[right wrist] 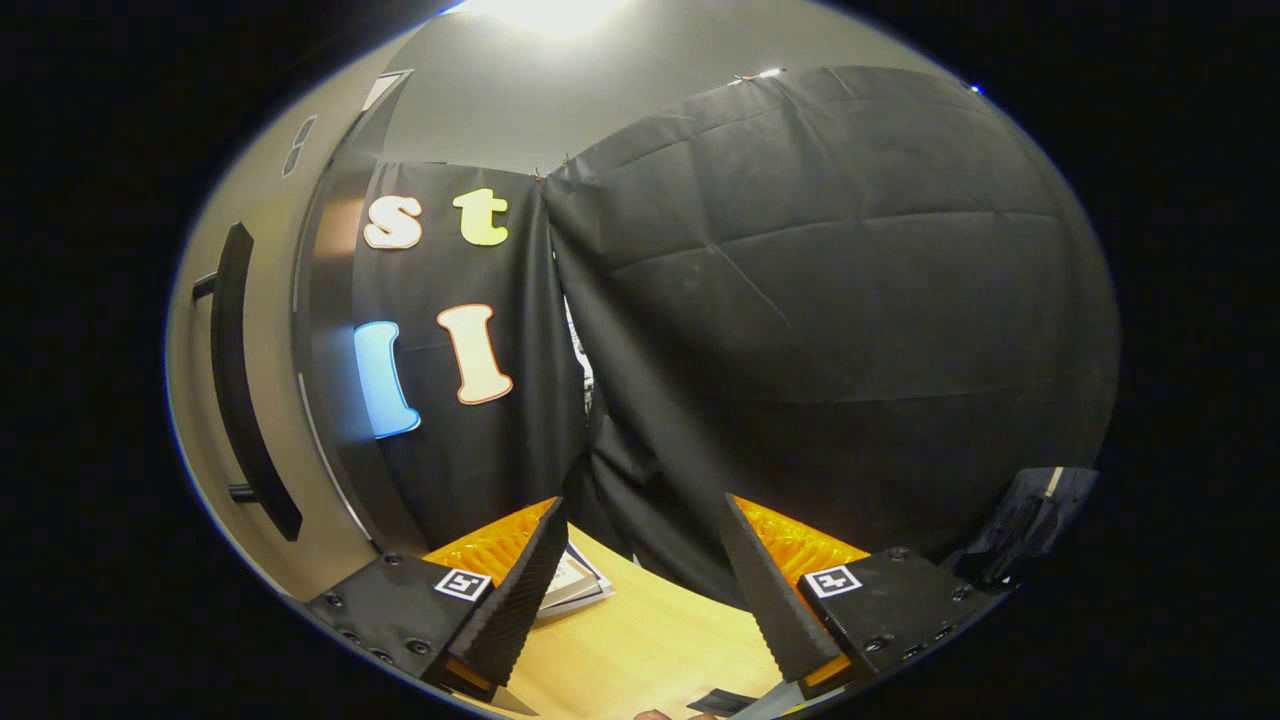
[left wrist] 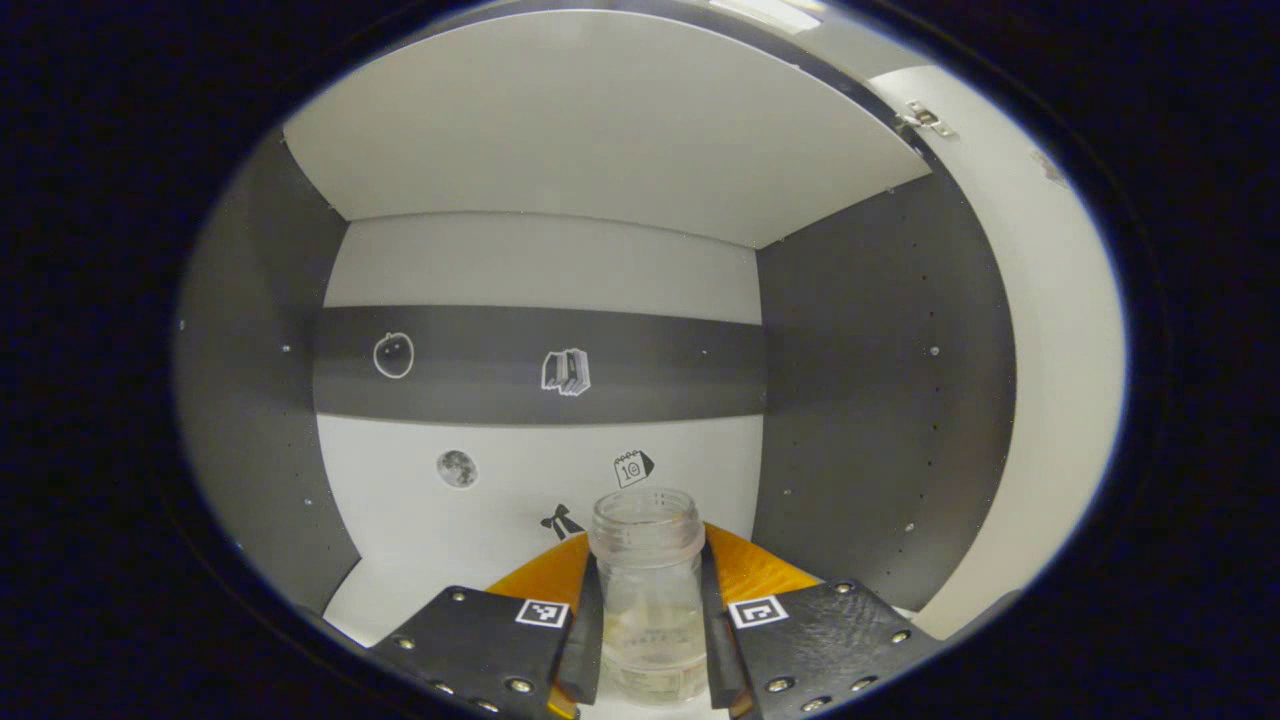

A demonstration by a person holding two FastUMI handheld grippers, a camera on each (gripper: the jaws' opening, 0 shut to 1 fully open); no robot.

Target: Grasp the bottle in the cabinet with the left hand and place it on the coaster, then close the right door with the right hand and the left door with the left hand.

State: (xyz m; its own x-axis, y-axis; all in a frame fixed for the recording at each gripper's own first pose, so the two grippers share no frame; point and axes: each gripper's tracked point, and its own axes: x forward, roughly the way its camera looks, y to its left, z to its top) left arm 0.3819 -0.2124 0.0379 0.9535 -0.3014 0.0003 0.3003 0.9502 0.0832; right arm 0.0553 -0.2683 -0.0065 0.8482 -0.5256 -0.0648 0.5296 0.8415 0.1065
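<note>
1 bottle (left wrist: 647, 590) sits clamped in the left tongs (left wrist: 650, 640); right tongs (right wrist: 640, 590) gape apart.

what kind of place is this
Likely a staged test booth, not a home: a bare cabinet with sticker icons on its back wall, holding one bottle, and black cloth hung behind a wooden table.

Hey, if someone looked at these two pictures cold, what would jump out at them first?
In the left gripper view, the clear, lidless bottle stands inside the cabinet, clamped between the left gripper's fingers, with small stickers on the back wall behind it. In the right gripper view, the right gripper hangs open over a wooden table, with a door's long dark handle at far left.
</note>
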